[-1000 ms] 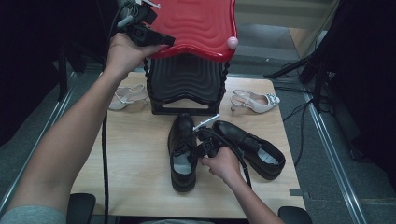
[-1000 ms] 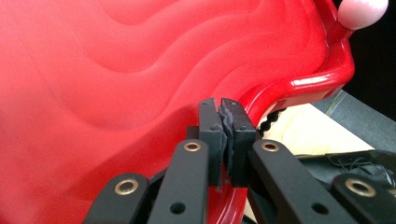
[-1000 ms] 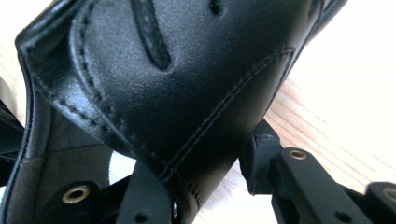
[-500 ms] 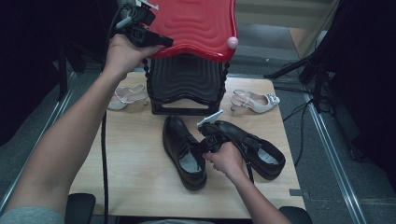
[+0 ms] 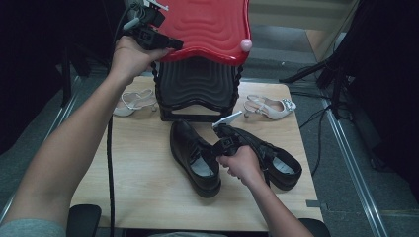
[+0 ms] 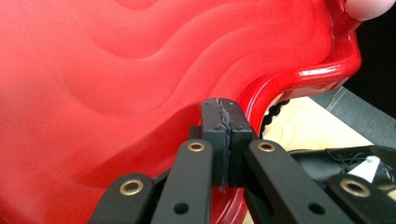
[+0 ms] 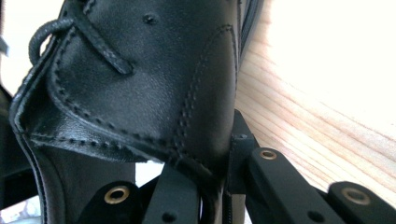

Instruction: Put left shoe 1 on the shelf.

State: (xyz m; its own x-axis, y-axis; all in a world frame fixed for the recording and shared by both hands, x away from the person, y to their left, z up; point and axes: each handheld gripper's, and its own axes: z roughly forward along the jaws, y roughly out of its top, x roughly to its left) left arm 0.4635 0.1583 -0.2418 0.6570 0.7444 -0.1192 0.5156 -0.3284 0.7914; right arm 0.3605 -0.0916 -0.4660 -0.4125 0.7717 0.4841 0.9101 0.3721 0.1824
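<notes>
Gripping the supple black leather lace-up shoe by its soft collar, right gripper clamped; left gripper pinched the stiff glossy red plastic lid.

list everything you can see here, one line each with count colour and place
lid: 1, red, wavy top, held up over the box at the table's far side
knob: 1, pale pink, at the lid's right edge
box: 1, black, ribbed, far middle of the table
dress shoes: 2, black, laced, near middle of the table, one left of the right hand, one right of it
sandals: 2, pale, one left of the box, one right of it
table: 1, light wood
left gripper: 1, black, shut on the lid's edge
right gripper: 1, black, shut on the side of the left dress shoe's opening
forearms: 2, bare, coming in from the bottom
</notes>
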